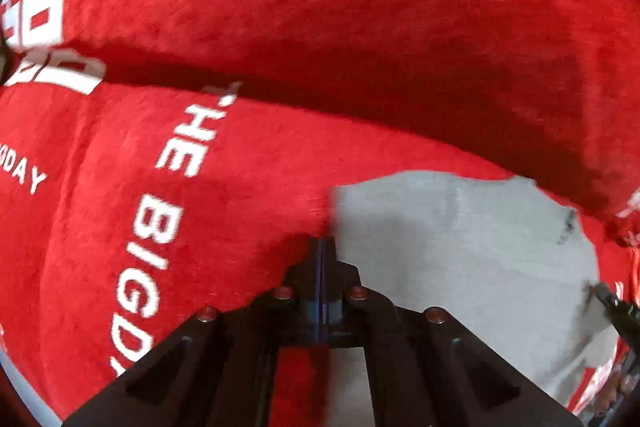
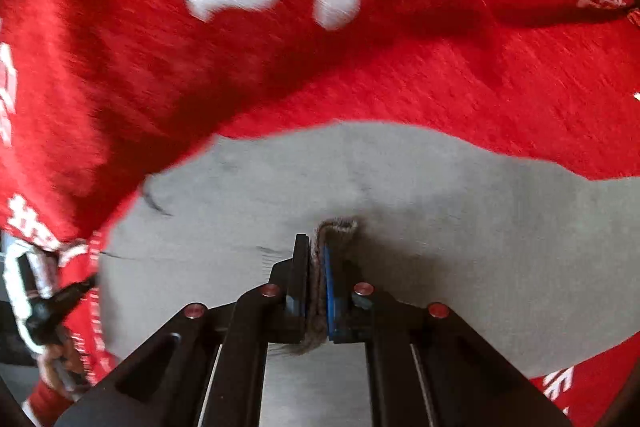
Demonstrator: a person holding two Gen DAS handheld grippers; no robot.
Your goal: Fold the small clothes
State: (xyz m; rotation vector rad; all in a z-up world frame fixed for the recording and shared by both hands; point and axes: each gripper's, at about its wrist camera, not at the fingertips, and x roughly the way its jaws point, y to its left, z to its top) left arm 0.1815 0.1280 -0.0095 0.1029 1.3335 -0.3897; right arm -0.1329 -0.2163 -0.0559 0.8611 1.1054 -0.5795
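Note:
A small grey garment [image 1: 460,259] lies flat on a red cloth with white lettering [image 1: 280,7]. My left gripper [image 1: 323,247] is shut, its tips closed right on the garment's left edge, which runs straight into them. In the right wrist view the grey garment [image 2: 400,179] fills the middle. There my right gripper [image 2: 318,239] is shut on a doubled-over hem of the garment, and the fuzzy fold sticks up between the blue pads. Each view shows the other gripper at the far edge of the garment: the right gripper [image 1: 612,303] and the left gripper [image 2: 68,299].
The red cloth [image 2: 520,87] covers everything around the garment and has a raised fold with a dark shadow [image 1: 400,99] just beyond it. A person's hand [image 2: 60,355] with a red sleeve is at the lower left of the right wrist view.

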